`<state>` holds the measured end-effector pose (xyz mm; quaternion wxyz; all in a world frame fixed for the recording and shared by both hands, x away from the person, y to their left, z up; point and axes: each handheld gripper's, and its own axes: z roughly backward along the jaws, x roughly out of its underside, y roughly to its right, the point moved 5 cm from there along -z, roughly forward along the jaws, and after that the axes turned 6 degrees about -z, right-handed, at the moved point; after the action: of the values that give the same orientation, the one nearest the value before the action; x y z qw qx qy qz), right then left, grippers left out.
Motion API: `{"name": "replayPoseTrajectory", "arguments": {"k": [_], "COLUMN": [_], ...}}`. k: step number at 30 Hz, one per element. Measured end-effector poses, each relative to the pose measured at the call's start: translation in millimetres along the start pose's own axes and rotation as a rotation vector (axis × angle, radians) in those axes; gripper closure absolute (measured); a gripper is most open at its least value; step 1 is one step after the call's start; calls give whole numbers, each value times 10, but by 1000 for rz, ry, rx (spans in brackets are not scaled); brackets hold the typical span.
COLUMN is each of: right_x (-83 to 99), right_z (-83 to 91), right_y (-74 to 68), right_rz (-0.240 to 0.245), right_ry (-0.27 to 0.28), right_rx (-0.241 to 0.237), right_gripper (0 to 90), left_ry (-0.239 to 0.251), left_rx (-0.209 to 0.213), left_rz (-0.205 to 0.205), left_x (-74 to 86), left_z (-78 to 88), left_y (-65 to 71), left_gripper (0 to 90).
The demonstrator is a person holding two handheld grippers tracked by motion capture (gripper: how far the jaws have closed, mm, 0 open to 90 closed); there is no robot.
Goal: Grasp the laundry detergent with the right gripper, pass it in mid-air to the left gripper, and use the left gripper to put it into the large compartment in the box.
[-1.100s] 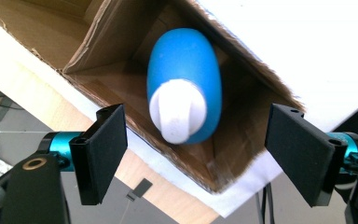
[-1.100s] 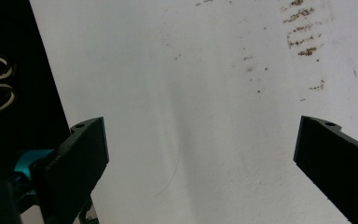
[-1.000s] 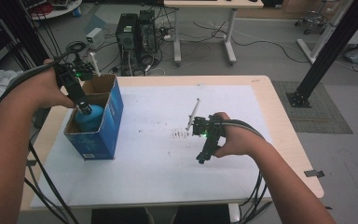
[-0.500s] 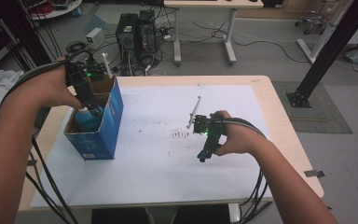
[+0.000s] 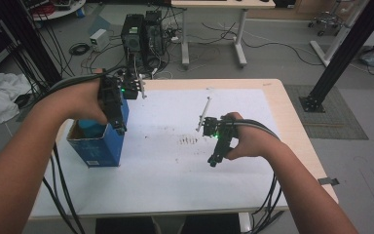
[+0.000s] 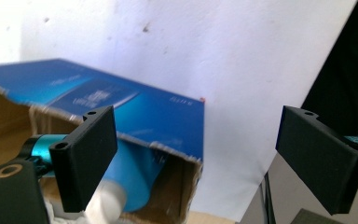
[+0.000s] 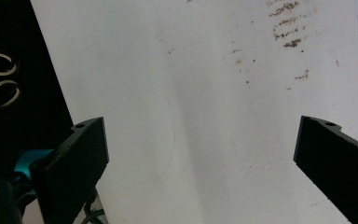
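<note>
Box (image 5: 97, 146): blue cardboard, rectangular, torn brown top edge, standing at the tabletop's (image 5: 165, 185) left side.
Bottle (image 5: 91, 129): smooth cyan cylinder inside the box.
Left tongs (image 5: 121, 127): flat black pads over the box's right rim, jaws just opening, nothing between them.
Right tongs (image 5: 214, 160): spread, empty, above the speckled white tabletop.

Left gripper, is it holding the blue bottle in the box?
No. The left gripper holds nothing: its jaws have just been opening, with nothing between them, above the blue bottle lying in the box.
</note>
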<state>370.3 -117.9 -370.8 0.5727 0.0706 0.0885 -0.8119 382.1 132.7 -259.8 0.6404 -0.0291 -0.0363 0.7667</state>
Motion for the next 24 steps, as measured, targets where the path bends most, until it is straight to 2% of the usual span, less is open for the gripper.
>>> {"name": "replayPoseTrajectory", "arguments": {"k": [7,8,9,10,11,12,13,17,24], "right_x": [10,14,14,21,29,25,25,10,-20], "right_z": [5,3,3,-3,-13,-24,-24,-67,-95], "right_y": [7,9,9,18,20,33,33,49,49], "right_rz": [-1,-2,-2,-6,-18,-3,-3,-3,-9], "right_ry": [-9,-13,-13,-20,-32,-31,-31,-54,-83], "right_rx": [1,1,1,5,2,0,0,0,-1], "right_gripper": [23,23,23,23,23,23,23,23,23], "left_ry": [12,16,16,21,27,25,25,31,26], "left_rx": [26,26,26,36,44,51,51,79,90], "left_rz": [-54,-78,-78,-99,-104,-112,-112,-143,-158], "left_x": [-141,-188,-188,-227,-245,-258,-258,-319,-326], "left_z": [-119,-179,-179,-252,-288,-322,-322,-506,-621], "left_y": [56,63,63,77,86,93,93,150,192], "left_gripper": [102,102,93,93,93,93,93,92,92]}}
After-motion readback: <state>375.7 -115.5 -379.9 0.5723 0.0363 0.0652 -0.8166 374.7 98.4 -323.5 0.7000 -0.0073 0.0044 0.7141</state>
